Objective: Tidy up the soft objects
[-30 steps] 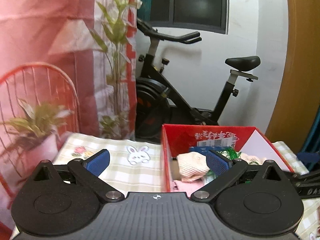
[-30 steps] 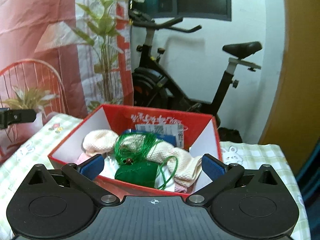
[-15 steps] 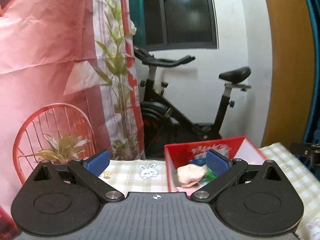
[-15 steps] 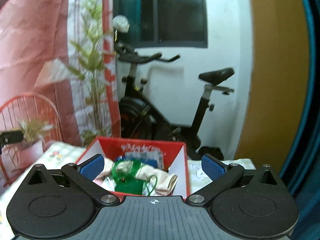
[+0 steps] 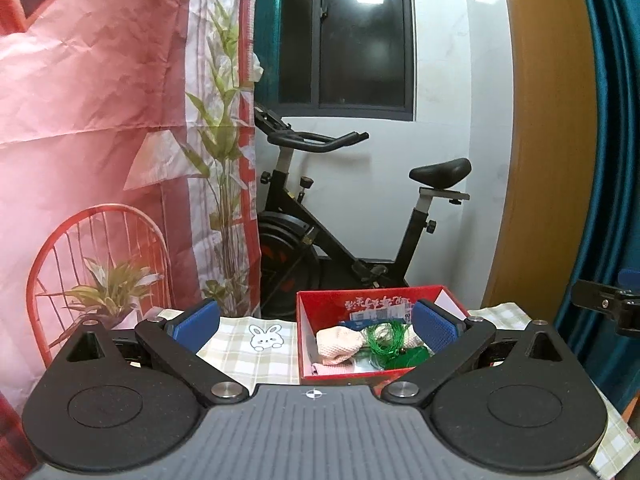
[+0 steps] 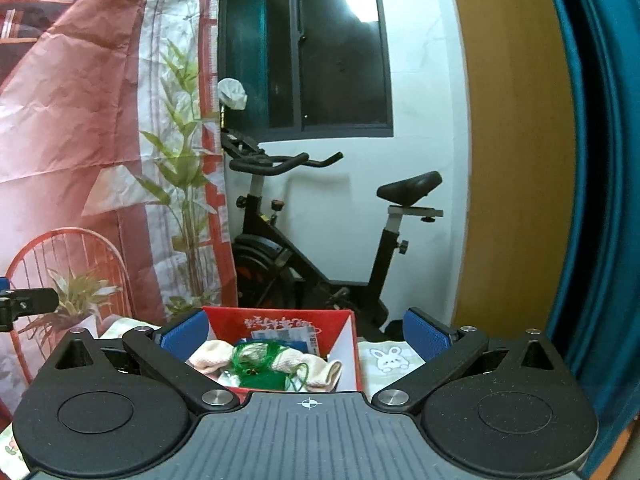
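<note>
Red box (image 6: 347,334), beyond your wide-open, empty right gripper (image 6: 308,334) and left gripper (image 5: 316,326): cream cloth (image 6: 294,360), green cord (image 6: 256,356).

No legible text. Red box (image 5: 366,378) inner back wall carries white Chinese-style characters, too small to read; the blue-and-white printed pack (image 6: 286,336) inside it is likewise unreadable.
</note>
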